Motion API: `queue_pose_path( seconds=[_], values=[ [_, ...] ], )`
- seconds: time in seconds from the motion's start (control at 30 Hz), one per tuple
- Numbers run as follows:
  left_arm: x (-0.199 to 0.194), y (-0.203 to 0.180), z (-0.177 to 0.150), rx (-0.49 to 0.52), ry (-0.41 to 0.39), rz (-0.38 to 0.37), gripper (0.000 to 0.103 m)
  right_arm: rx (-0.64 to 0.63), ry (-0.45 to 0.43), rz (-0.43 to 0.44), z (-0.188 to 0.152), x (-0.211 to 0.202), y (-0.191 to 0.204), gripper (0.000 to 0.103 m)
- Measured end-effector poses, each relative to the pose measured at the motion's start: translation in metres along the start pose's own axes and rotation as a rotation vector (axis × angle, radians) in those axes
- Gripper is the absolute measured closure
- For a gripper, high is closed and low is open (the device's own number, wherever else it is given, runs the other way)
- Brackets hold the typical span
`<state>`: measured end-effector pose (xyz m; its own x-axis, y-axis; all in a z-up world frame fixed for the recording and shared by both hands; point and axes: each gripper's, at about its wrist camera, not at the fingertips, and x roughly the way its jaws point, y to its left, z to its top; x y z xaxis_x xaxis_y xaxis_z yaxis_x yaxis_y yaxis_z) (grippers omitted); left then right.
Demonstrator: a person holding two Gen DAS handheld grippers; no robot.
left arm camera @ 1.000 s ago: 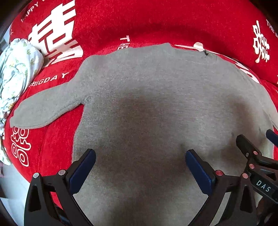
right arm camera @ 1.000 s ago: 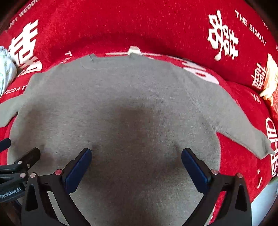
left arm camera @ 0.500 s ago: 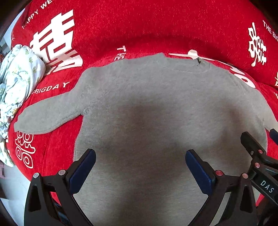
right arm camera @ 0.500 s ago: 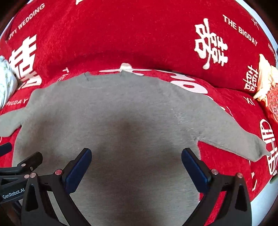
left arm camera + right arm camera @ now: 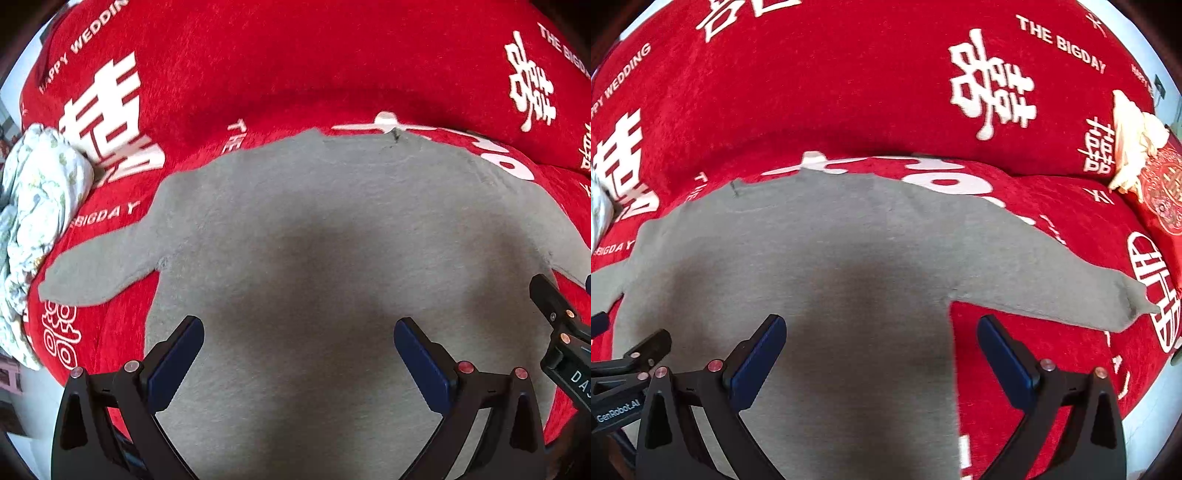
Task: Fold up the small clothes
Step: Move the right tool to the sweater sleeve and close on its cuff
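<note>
Although the grey sweater (image 5: 332, 240) lay spread flat on the red sofa cover (image 5: 295, 66), neckline toward the backrest and both sleeves stretched out to the sides, no fold was visible in it, so the folding seemed entirely ahead: sleeves in, then the body doubled. Both tools hovered over its lower half. The left gripper (image 5: 299, 347) had its jaws wide apart and held nothing; the right gripper (image 5: 881, 343) was likewise spread and empty, straddling the sweater's right side edge. Off to the left, a crumpled floral garment (image 5: 37, 206) rested at the sofa's end.
</note>
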<state>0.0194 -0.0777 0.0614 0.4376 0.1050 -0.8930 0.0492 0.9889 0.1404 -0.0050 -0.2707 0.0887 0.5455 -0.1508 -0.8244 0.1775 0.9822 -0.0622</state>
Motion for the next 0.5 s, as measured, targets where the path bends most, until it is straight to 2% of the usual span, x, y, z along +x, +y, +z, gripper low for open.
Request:
queue_pose_path(
  seconds=[0.23,0.5],
  values=[
    [-0.007,-0.026,0.004,0.046,-0.020,0.000,0.000,0.060,-0.010,-0.022,0.000,-0.001,-0.037,0.000],
    [-0.013,-0.068,0.010,0.103,-0.041,-0.008,0.000,0.171,0.001,-0.068,-0.001,-0.002,-0.101,0.000]
  ],
)
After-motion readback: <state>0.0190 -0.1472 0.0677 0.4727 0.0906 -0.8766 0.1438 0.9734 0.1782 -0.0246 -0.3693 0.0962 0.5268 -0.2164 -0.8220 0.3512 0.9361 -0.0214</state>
